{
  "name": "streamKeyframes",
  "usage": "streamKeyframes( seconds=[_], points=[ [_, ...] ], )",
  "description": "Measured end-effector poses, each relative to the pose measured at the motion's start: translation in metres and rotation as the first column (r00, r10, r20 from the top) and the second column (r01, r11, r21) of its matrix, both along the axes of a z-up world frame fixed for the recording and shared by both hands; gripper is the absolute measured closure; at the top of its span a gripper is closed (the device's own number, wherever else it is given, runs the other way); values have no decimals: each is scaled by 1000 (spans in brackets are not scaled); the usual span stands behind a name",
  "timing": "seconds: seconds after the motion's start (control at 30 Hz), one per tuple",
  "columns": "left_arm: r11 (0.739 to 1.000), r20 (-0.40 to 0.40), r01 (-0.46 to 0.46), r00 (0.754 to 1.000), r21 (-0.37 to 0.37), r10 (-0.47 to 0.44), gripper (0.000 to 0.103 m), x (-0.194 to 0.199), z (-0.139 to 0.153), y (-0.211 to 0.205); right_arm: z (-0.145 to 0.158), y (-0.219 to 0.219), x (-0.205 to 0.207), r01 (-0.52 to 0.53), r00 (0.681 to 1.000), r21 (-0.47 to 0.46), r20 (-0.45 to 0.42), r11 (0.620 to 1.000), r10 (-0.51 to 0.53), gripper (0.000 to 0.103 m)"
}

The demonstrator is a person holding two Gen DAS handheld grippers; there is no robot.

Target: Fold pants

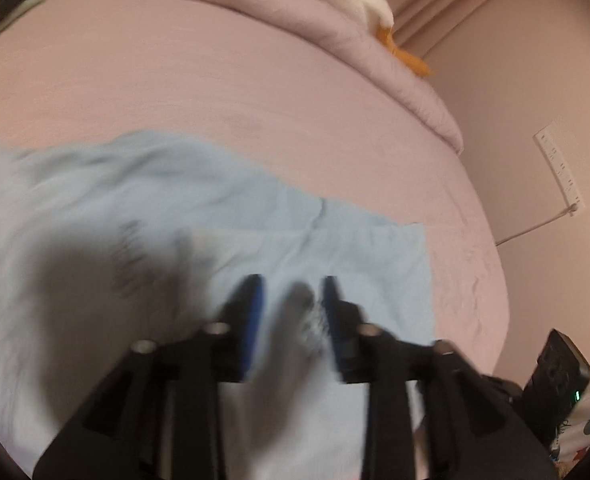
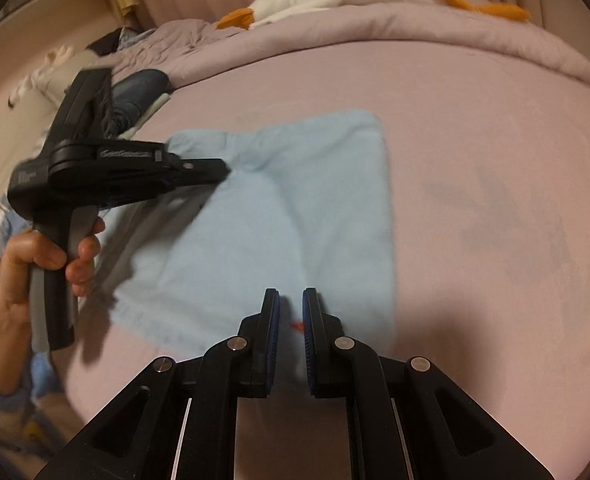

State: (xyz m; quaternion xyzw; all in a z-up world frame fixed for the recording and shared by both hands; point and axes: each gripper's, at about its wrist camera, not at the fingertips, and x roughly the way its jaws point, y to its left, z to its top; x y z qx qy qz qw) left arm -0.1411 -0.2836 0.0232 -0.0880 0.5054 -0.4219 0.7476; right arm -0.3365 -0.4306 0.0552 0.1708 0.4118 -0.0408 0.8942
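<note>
While the pants (image 2: 295, 208) lie folded, pink sheet (image 2: 495, 160) spreads bare rightward.

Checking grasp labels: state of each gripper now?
Left gripper: open, above the pants, holding nothing.
Right gripper: nearly shut, nothing visibly pinched.

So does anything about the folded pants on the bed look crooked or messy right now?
Yes. The light blue pants lie on the pink sheet unevenly folded: the right edge is straight, but the left side near the left hand-held gripper is bunched and slanted.
</note>
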Motion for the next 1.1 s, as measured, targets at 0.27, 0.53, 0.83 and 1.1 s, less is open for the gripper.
streamKeyframes(
  seconds=[0.27,0.53,0.83,1.1],
  points=[
    [969,-14,-229,973,-98,229,50,-35,19,151,21,21,-14,-66,991,9,113,998,65,90],
    [878,-131,-461,886,-132,445,49,-55,11,246,22,109,58,-250,954,-39,161,967,253,90],
    [775,-340,-611,771,-157,539,47,-38,-13,258,4,139,65,-312,946,-76,68,947,317,67],
    [630,-365,-743,664,-225,653,49,-7,-12,270,8,126,53,-251,962,-43,104,967,254,67]
  ],
)
